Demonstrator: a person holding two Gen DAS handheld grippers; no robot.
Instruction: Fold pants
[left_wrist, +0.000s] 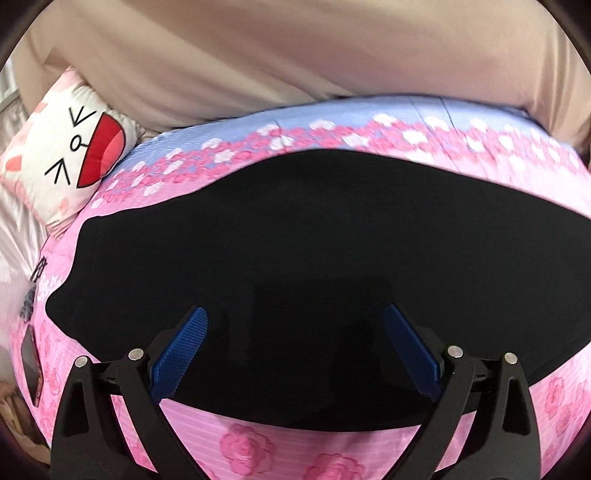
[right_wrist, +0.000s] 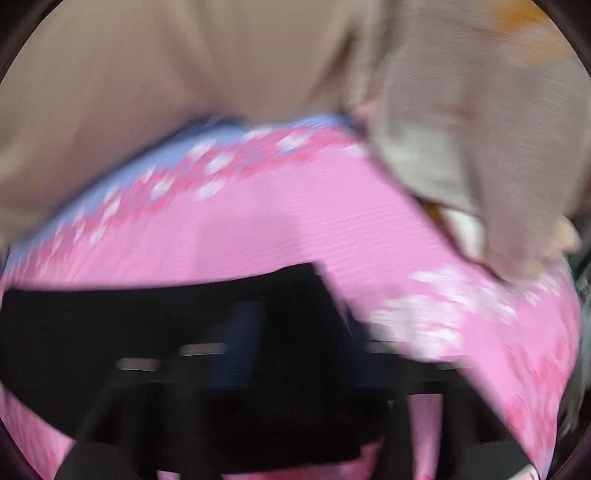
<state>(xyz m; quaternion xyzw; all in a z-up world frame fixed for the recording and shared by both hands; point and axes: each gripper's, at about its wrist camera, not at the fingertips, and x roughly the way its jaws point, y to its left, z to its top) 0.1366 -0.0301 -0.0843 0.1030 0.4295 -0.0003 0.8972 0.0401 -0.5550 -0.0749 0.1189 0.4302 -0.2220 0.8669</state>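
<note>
My left gripper (left_wrist: 295, 343) hangs just above the pants (left_wrist: 295, 258) with its blue pads (left_wrist: 184, 354) spread wide and nothing between them; I keep it open so it can come down on the cloth wherever the next fold needs a pinch. My right gripper (right_wrist: 251, 339) is blurred, and its fingers look drawn nearly together low over the dark cloth near the right end of the pants (right_wrist: 147, 332); whether cloth is caught between them I cannot tell. The pants lie flat as one long black band across the pink flowered bedspread (left_wrist: 369, 155), spread out so the edges line up, and I judge they are already folded lengthwise with a crosswise fold to come. To the left lies a phone (left_wrist: 31, 365), clear of the cloth, and further back a cat-face pillow (left_wrist: 74, 136). Farthest off is my beige top (left_wrist: 295, 55), leaning over the bed's blue edge.
</note>
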